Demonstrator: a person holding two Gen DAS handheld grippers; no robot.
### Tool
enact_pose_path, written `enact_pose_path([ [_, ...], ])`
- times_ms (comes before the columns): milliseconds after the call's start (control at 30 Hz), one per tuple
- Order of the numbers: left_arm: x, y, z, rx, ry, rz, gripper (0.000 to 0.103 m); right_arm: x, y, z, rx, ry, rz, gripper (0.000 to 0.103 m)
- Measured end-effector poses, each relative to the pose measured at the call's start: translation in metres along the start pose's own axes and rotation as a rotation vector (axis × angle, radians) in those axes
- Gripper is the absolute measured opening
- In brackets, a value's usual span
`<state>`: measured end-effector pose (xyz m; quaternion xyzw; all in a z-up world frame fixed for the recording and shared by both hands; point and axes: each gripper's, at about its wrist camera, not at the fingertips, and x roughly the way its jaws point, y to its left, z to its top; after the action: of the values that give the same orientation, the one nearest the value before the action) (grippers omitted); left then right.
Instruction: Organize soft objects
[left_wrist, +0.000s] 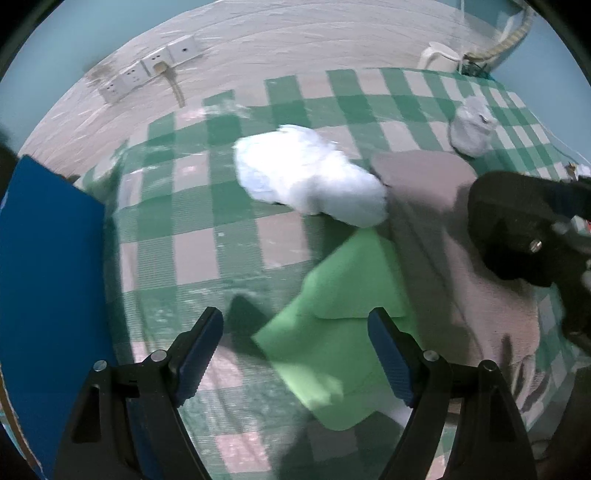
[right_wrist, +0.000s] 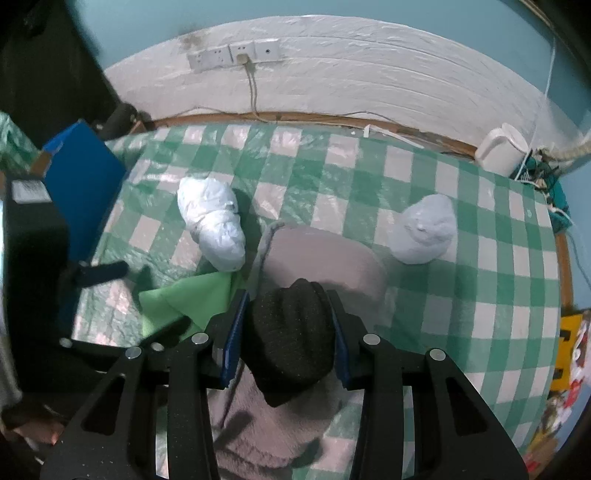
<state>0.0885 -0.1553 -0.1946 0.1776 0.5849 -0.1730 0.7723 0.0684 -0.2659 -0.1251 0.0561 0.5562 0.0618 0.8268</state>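
At the left of the right wrist view sits a blue box (right_wrist: 86, 177), then a white bundle (right_wrist: 212, 225). Lower centre, the right gripper (right_wrist: 286, 328) is clamped on a dark knitted item (right_wrist: 291, 332) above the pinkish-grey towel (right_wrist: 325, 258). The left gripper (left_wrist: 295, 354) hangs fingers apart over a green cloth (left_wrist: 332, 314). I'd keep that squeeze steady and lift clear before swinging leftward.

cloth (left_wrist: 221, 206): green and white checks
towel (left_wrist: 436, 236): dusty pink
sheet (left_wrist: 343, 317): light green
bundle (right_wrist: 212, 225): white (bluish tint)
sock (right_wrist: 291, 336): black
box (left_wrist: 48, 266): blue
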Motion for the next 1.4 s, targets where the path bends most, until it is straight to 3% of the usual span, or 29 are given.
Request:
enact_pose_path([
  [367,0.01,-0.027,-0.002,0.075,0.047,-0.024,0.084,-0.012,-0.013,-0.006,0.037,-0.008,0.034,0.04],
  [667,0.011,-0.027,-0.004,0.08,0.028,-0.051,0.083,-0.018,-0.015,-0.006,0.049,-0.021,0.051,0.04],
  [767,0.004,-0.032,-0.014,0.094,-0.001,-0.027,0.065,-0.019,-0.016,-0.006,0.052,-0.024,0.056,0.04],
  [833,-0.001,-0.036,-0.017,0.111,-0.009,-0.036,0.038,-0.021,-0.016,-0.006,0.053,-0.027,0.058,0.04],
  [933,-0.005,-0.039,-0.019,0.122,-0.009,-0.04,0.013,-0.022,-0.016,-0.005,0.057,-0.027,0.06,0.04],
  [1033,-0.005,-0.035,-0.018,0.111,-0.006,-0.068,0.006,-0.023,-0.015,-0.005,0.061,-0.027,0.061,0.04],
  [1400,-0.024,-0.013,-0.015,0.007,-0.029,-0.16,0.005,-0.029,-0.011,-0.007,0.055,-0.034,0.062,0.04],
])
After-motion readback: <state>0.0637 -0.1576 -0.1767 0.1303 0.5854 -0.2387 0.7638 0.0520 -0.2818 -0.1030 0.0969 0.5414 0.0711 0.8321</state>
